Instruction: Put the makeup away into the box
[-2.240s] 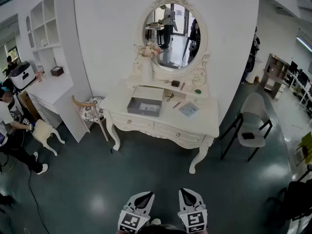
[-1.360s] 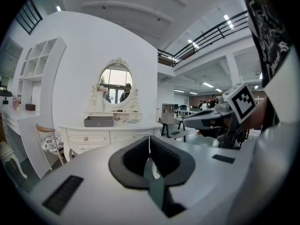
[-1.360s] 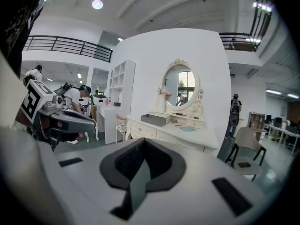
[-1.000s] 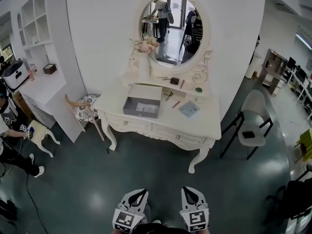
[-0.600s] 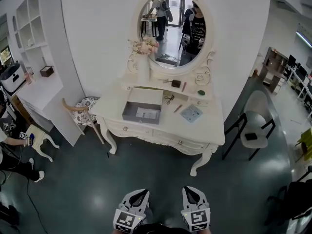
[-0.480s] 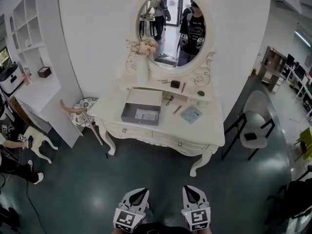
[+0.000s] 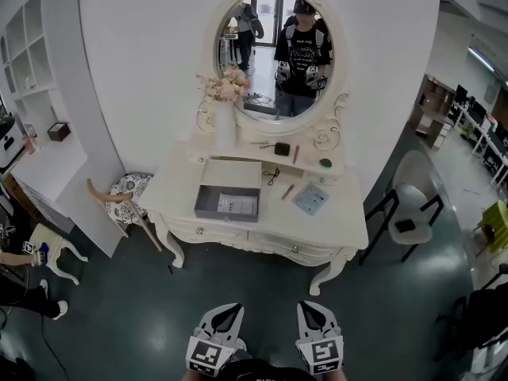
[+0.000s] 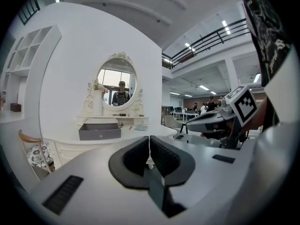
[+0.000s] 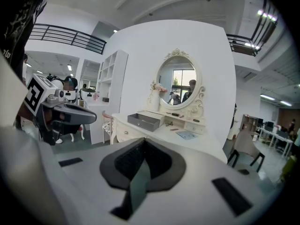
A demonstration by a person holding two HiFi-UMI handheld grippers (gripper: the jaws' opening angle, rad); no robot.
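A grey open box (image 7: 228,197) sits on the white dressing table (image 7: 341,228), left of centre. Right of it lie a slim reddish stick (image 7: 287,190) and a pale blue flat palette (image 7: 310,198). On the raised shelf under the mirror are a small black case (image 7: 281,148), another reddish stick (image 7: 295,154) and a green round item (image 7: 325,163). My left gripper (image 7: 225,317) and right gripper (image 7: 314,316) hang side by side at the bottom edge, well short of the table, both shut and empty. The left gripper view shows the box (image 8: 99,131) far beyond the left gripper (image 8: 149,144). In the right gripper view the box (image 9: 145,121) lies beyond the right gripper (image 9: 143,146).
An oval mirror (image 7: 274,50) reflects the person holding the grippers. A vase of flowers (image 7: 225,109) stands at the table's back left. A chair (image 7: 409,209) is to the right, a patterned stool (image 7: 127,193) and white shelving (image 7: 32,133) to the left. Dark floor lies between me and the table.
The table has drawn nearer and shifted in the head view. The person holding the grippers now fills the mirror. Both grippers stay shut at the bottom edge.
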